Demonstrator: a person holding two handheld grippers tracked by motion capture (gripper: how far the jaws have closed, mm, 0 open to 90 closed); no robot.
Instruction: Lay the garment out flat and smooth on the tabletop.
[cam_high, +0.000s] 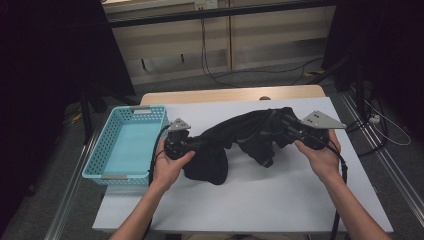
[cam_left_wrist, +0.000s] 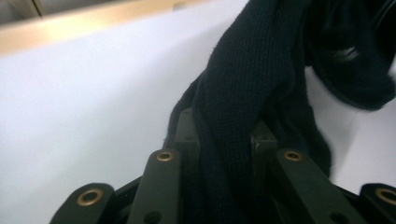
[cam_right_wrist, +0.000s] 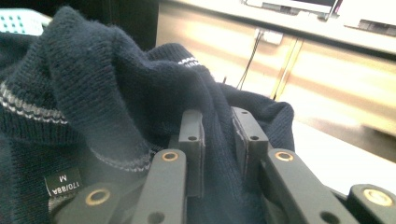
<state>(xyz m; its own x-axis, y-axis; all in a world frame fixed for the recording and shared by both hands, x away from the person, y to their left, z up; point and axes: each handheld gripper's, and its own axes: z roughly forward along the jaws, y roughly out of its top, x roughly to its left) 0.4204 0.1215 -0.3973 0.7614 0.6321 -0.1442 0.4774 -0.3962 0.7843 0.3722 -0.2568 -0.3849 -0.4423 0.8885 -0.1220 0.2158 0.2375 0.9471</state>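
Observation:
A dark navy knitted sweater (cam_high: 240, 137) hangs bunched between my two grippers above the white table (cam_high: 260, 200). My left gripper (cam_high: 192, 145) is shut on one end of it; in the left gripper view the knit (cam_left_wrist: 252, 70) is pinched between the jaws of my left gripper (cam_left_wrist: 224, 128). My right gripper (cam_high: 285, 131) is shut on the other end. In the right gripper view the fabric (cam_right_wrist: 93, 84) fills the gap at my right gripper (cam_right_wrist: 217, 116), and a size label (cam_right_wrist: 63, 183) and pale stripes show near the collar. The sweater's lower fold rests on the table.
A light blue perforated basket (cam_high: 100, 160) stands at the table's left edge, next to my left hand; its corner (cam_right_wrist: 18, 21) shows in the right gripper view. A wooden strip (cam_high: 230, 94) runs along the table's far edge. Cables lie on the floor beyond.

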